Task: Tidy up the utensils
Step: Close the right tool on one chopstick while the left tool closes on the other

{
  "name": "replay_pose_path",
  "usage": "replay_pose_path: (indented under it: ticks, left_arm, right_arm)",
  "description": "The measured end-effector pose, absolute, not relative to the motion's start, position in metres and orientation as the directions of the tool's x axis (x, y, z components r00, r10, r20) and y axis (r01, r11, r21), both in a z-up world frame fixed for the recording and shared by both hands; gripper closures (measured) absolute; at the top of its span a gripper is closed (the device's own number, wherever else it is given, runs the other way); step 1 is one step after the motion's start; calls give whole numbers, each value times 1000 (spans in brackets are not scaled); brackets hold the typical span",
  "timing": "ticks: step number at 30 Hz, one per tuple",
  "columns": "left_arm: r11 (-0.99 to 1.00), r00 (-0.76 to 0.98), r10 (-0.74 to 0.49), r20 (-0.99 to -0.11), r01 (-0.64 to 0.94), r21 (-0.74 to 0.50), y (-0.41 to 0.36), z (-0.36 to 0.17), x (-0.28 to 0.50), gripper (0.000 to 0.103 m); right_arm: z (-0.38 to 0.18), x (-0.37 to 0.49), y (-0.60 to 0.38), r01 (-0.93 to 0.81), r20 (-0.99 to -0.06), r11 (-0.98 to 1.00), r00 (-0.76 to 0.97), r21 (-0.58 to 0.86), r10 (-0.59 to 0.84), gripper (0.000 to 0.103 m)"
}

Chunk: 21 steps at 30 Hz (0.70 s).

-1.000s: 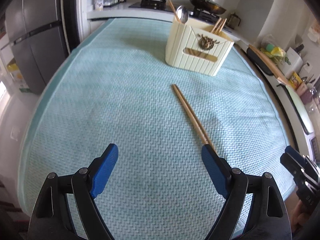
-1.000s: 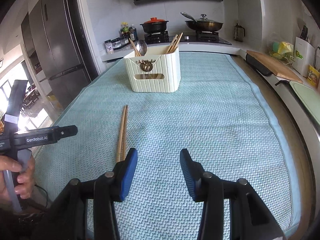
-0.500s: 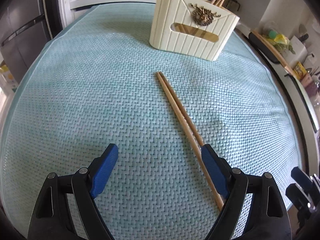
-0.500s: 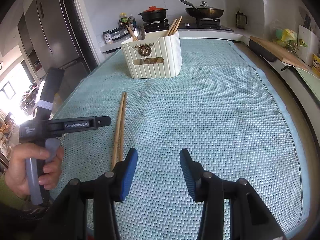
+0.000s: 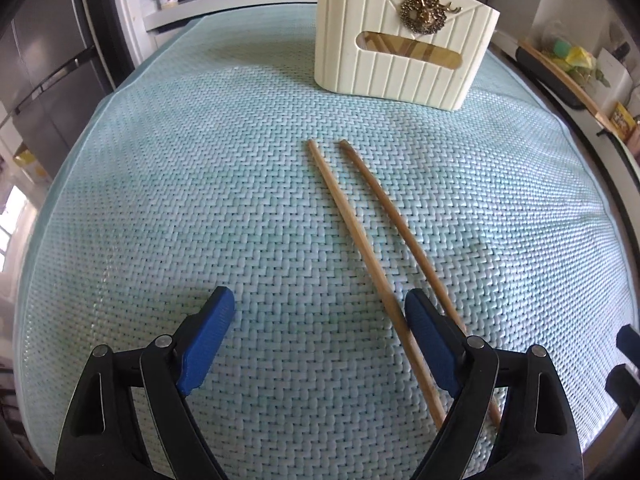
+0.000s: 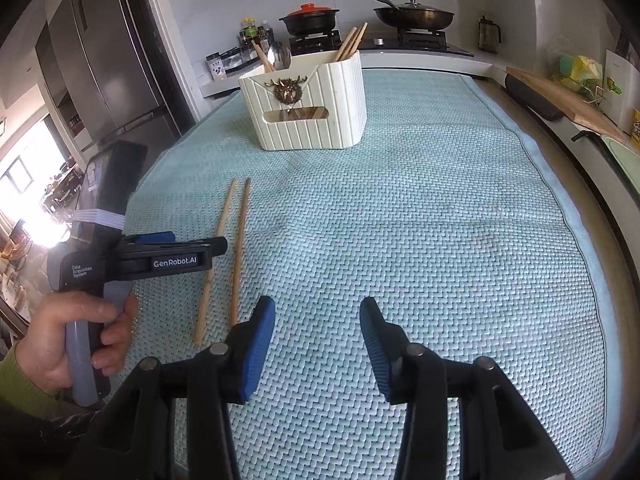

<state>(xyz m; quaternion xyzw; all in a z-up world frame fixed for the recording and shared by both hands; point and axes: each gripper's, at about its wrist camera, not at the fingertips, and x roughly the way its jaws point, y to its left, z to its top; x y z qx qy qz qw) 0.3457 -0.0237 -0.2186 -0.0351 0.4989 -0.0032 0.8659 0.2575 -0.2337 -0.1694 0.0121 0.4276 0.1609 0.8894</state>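
Wooden chopsticks (image 5: 360,236), two of them, lie loose on your table's teal woven mat (image 5: 200,200), side by side with a small gap, far tips toward the cream holder (image 5: 404,56). Your left gripper (image 5: 318,314) has its jaws wide apart, holding nothing. Its right blue pad (image 5: 430,344) sits between the two sticks at their near ends: the left stick runs just inside it, and the right stick passes behind it on the outside. Can't tell if the pad touches either stick. In the right wrist view the same chopsticks (image 6: 224,256) show left of centre, with your left gripper (image 6: 176,254) reaching across the nearer one from the left; your left hand (image 6: 76,340) grips its handle.

Your right gripper (image 6: 318,320) is low over bare mat (image 6: 440,220), jaws apart, nothing between them, just right of the chopsticks' near ends. Holder (image 6: 308,108) stands upright at the far end of the mat, well apart from the loose pair. It already has a spoon (image 6: 279,56) and more chopsticks (image 6: 352,42) standing in it. Fridge (image 6: 108,68) at left, two pans (image 6: 412,14) on the stove behind.
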Motion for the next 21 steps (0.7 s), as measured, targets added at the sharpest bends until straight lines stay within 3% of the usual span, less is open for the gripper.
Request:
replay_pose_path:
  ticks: [8,9,13,21]
  left_arm:
    - [999,491,-5,-871,-41,-29,-1,-221,338,15]
    - [999,491,-7,-871,-38,-29,0,-221,336,15]
    - [999,492,-12,-871,-29,-29,3,-222,333,15]
    - [1000,495,-24,-869,-4,-30,4,-223,321,14]
  right_arm:
    - [-197,279,-170,-483,-812,865,447,134,376,59]
    - [-203,280,-161,-500,-819,859,442,113,365,63]
    - [-218,282,-143,-498,-829,867,482,7,283,97]
    - [-219,281,-203,-255,-846,966,508,32,162,97]
